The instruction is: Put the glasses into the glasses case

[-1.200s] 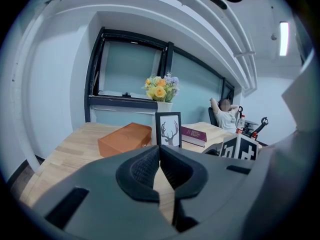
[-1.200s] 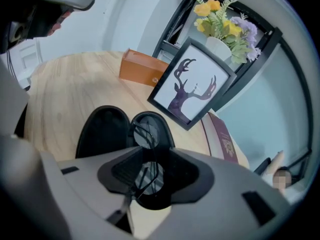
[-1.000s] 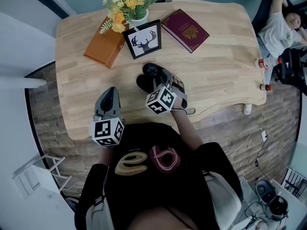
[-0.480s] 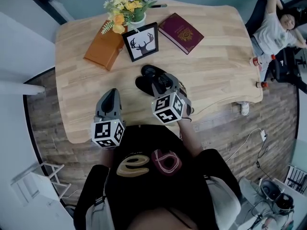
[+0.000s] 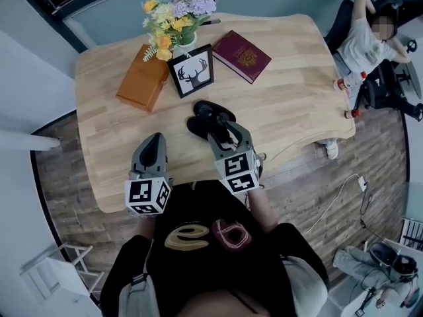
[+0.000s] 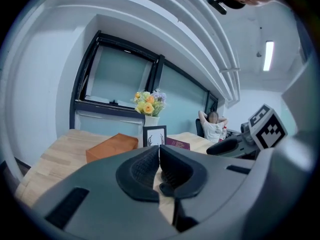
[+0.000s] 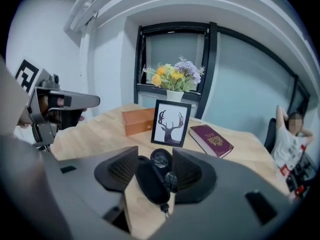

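A black glasses case (image 5: 197, 125) lies open on the wooden table (image 5: 291, 111), and dark-lensed glasses (image 5: 213, 108) rest in it. My right gripper (image 5: 222, 129) hovers just above and in front of the case, jaws open and empty. Along its jaws in the right gripper view, the case (image 7: 150, 184) and the glasses (image 7: 161, 159) show on the table beyond the right gripper (image 7: 156, 168). My left gripper (image 5: 153, 141) hangs over the table's near edge to the left, well clear of the case. Its pads meet in the left gripper view, so the left gripper (image 6: 159, 156) is shut on nothing.
Behind the case stand a framed deer picture (image 5: 192, 71), an orange-brown box (image 5: 142, 81), a vase of flowers (image 5: 178, 15) and a maroon book (image 5: 241, 55). A person (image 5: 363, 38) sits in a chair beyond the table's right end.
My right gripper has lifted off the case and drawn back toward me, rolling as it went. The left gripper has risen slightly. The case and glasses stay put.
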Demonstrator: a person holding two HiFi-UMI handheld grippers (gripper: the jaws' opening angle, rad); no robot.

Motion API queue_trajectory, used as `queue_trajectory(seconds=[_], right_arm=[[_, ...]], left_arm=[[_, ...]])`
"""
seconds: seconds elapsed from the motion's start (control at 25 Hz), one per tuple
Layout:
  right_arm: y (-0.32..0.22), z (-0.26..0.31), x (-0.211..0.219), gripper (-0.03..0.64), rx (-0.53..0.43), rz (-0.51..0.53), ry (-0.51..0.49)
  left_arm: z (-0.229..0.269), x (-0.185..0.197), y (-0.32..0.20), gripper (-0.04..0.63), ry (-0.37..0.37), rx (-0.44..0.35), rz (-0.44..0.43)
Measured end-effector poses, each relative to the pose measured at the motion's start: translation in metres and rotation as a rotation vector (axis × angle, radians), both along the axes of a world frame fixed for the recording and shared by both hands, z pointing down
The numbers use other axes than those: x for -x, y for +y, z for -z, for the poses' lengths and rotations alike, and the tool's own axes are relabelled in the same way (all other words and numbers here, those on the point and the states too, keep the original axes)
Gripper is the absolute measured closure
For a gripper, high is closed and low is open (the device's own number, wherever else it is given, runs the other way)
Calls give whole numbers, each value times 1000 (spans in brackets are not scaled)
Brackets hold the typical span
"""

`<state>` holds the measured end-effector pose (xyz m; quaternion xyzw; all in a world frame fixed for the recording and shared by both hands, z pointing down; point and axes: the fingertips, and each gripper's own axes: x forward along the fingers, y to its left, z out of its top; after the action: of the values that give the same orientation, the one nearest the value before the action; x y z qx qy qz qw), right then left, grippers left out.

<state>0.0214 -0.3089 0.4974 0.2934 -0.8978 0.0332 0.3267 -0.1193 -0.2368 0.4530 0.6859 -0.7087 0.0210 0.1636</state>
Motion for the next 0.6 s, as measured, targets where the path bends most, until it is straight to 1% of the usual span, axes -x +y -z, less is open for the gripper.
queue_trajectory(seconds=[0.12,0.2,0.32,0.4,0.52,0.6], right_arm=[[10,6,-2,400,7,-36,-52],[14,12,-2,402,-32,-54,-74],[19,14,-8,427,-110,-91,-42],[25,13,-11,439,-114,-114,-55],[35,12,-12,459,-110,-146,-104],[39,15,-14,501,-125,-167,-120]], left_arm=[[2,-4,3,577,40,-18,-40],[3,-5,4,577,54,-26,-59],[3,-11,5,577,24,-39,-101],[5,-16,7,577,13,-53,-131],[8,-21,12,577,32,-72,-164],[10,-23,16,577,31,-76,-180]])
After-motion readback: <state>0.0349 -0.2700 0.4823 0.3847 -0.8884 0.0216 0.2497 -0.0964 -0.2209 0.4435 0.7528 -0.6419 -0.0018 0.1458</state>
